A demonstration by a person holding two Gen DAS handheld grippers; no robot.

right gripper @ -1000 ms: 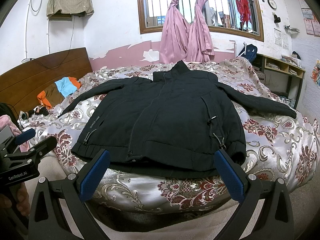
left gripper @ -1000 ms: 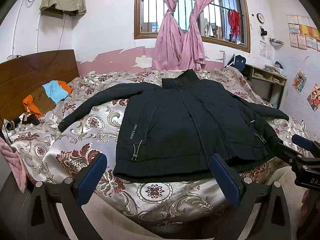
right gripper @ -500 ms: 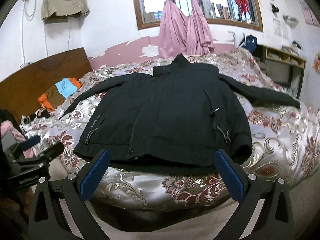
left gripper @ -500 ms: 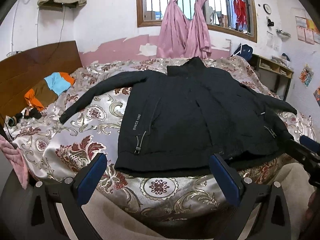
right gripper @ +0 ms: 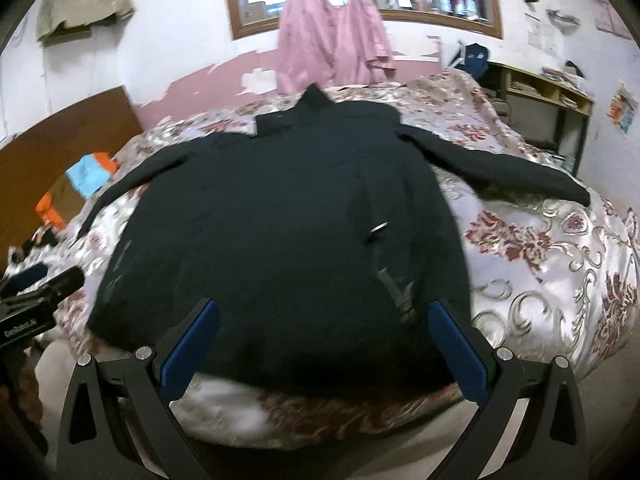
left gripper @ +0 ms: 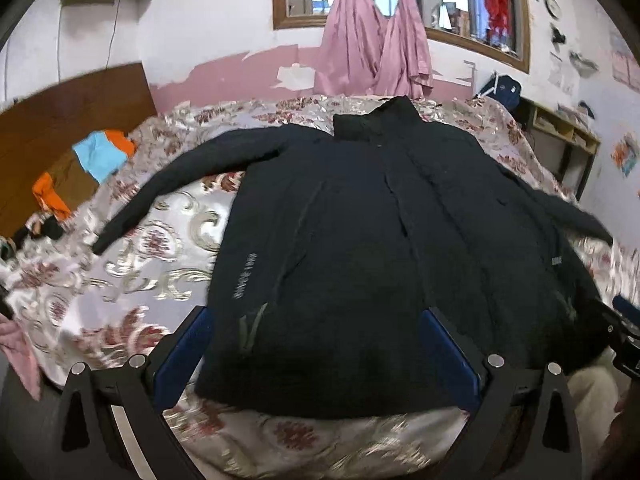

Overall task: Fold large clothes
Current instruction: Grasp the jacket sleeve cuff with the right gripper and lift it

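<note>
A large black jacket (left gripper: 380,240) (right gripper: 280,220) lies flat and front-up on the bed, collar toward the window, both sleeves spread out to the sides. My left gripper (left gripper: 316,356) hovers over the jacket's hem at its left part, open, with nothing between its blue pads. My right gripper (right gripper: 324,348) hangs over the hem toward the right side, open as well and holding nothing. Each gripper also shows at the edge of the other's view: the right gripper (left gripper: 624,336) and the left gripper (right gripper: 36,300).
The bed (left gripper: 132,280) has a floral satin cover and a wooden headboard (left gripper: 68,120) at the left. Orange, blue and brown clothes (left gripper: 88,168) lie near the headboard. A shelf unit (right gripper: 540,104) stands at the right wall, pink curtains (left gripper: 372,40) behind the bed.
Both grippers have moved forward and down toward the jacket's hem, so the jacket fills more of each view. Both stay open. The jacket has not moved.
</note>
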